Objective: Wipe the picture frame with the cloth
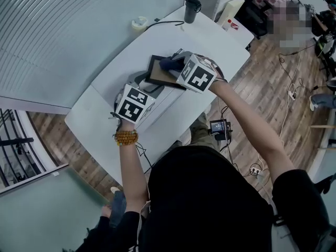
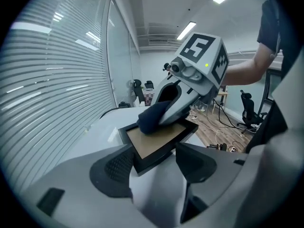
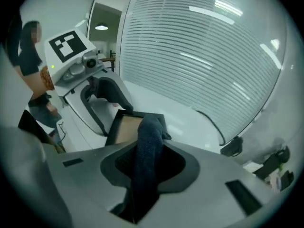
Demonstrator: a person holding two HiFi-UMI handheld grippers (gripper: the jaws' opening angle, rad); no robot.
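Observation:
On the white table [image 1: 210,43] a black picture frame [image 1: 160,73] with a tan panel is held tilted up. My left gripper [image 1: 147,83] is shut on its near corner; in the left gripper view the frame [image 2: 156,139] sits between the two pads. My right gripper [image 1: 176,64] is shut on a dark blue cloth [image 1: 170,63] and presses it on the frame's far part. The cloth [image 3: 146,148] runs out between the right jaws onto the frame [image 3: 124,127]. The cloth [image 2: 152,118] covers the frame's far left corner.
A black cup [image 1: 191,8], a white roll [image 1: 139,22] and a white box [image 1: 231,12] stand at the table's far end, with a black cable [image 1: 168,22] between them. A wall of blinds runs along the left. Wood floor with cables [image 1: 289,93] lies to the right.

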